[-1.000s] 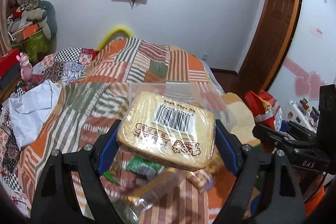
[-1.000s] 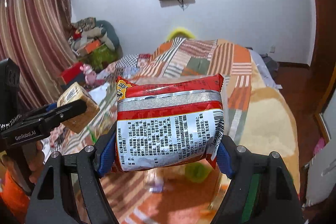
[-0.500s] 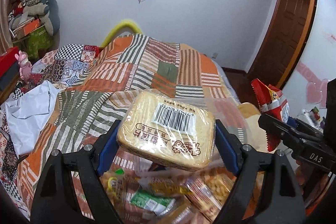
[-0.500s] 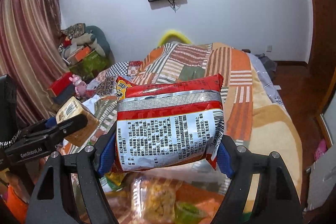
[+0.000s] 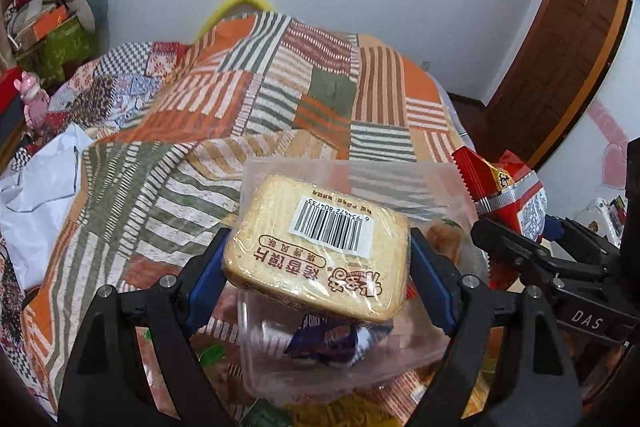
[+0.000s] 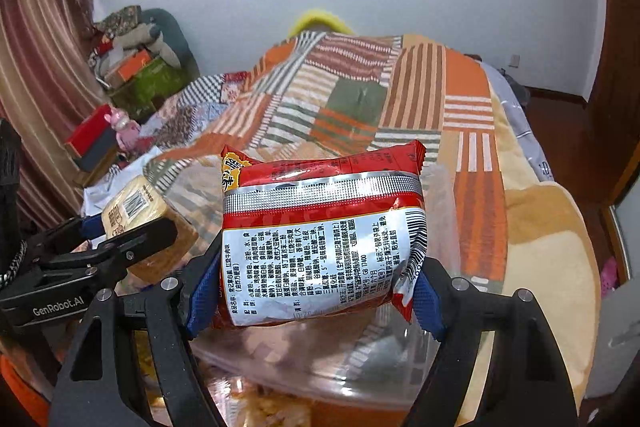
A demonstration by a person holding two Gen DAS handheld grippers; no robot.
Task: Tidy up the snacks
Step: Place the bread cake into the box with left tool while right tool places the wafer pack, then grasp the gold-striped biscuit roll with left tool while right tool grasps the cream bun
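My left gripper (image 5: 316,267) is shut on a tan packet of toasted bread slices (image 5: 320,243) with a barcode label, held above a clear plastic container (image 5: 340,355). The bread packet also shows in the right wrist view (image 6: 136,211). My right gripper (image 6: 316,291) is shut on a red and silver instant noodle packet (image 6: 320,239), held above the clear container (image 6: 360,359). The noodle packet shows at the right of the left wrist view (image 5: 504,191). A blue wrapped snack (image 5: 324,343) lies inside the container.
Both grippers hover over a bed with an orange, green and white patchwork quilt (image 5: 280,99). More snack packets (image 5: 352,415) lie below near the front edge. White cloth (image 5: 36,179) lies at left. Boxes and clutter (image 5: 48,27) stand by the far wall; a wooden door (image 5: 560,59) is at right.
Both grippers have moved forward and down over the clear container, which now lies right under the held packets. The grips on both packets are unchanged.
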